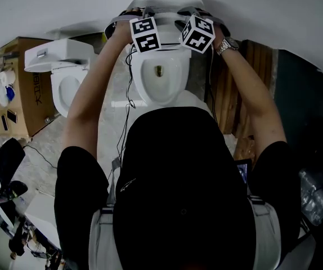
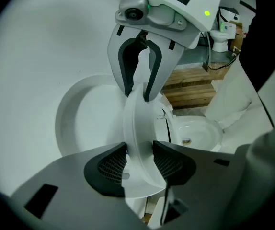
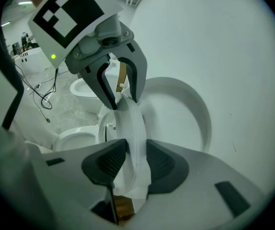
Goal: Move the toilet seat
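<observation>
A: Where is the toilet seat?
B: Raised on edge above the open bowl, with the lid just behind it. I hold it at the rim from 2 sides.
A: Both sets of jaws closed on it?
B: Yes. My left gripper clamps the rim between its pads, and my right gripper, facing it, clamps the same rim further round
</observation>
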The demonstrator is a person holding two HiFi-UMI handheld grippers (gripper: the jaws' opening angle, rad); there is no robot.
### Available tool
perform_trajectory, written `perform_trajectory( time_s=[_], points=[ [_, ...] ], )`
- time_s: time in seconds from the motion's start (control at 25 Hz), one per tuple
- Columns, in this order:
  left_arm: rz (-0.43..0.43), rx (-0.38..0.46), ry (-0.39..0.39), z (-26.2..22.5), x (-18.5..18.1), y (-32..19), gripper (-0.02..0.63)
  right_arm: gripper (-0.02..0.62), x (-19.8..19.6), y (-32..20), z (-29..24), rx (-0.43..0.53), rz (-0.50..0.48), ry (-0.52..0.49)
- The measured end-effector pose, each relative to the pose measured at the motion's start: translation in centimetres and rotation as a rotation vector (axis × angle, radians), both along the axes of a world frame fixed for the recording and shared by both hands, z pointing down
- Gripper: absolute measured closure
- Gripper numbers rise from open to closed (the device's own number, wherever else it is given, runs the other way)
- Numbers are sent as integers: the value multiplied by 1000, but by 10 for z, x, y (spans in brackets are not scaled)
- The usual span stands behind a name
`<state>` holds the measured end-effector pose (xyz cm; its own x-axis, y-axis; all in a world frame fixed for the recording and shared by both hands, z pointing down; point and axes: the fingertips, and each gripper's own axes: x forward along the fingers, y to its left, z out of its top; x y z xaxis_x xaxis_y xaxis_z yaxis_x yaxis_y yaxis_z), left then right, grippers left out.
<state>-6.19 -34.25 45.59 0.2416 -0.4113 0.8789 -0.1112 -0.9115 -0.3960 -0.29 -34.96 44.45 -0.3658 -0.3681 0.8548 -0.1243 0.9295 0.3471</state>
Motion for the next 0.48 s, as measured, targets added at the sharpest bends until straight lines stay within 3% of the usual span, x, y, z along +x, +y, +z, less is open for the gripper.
perform_trajectory(
  time_s=[0.48],
  points=[
    [-51,79,-34,-2,0,-16,419,457,1,-17,0,35,37,8]
  ],
)
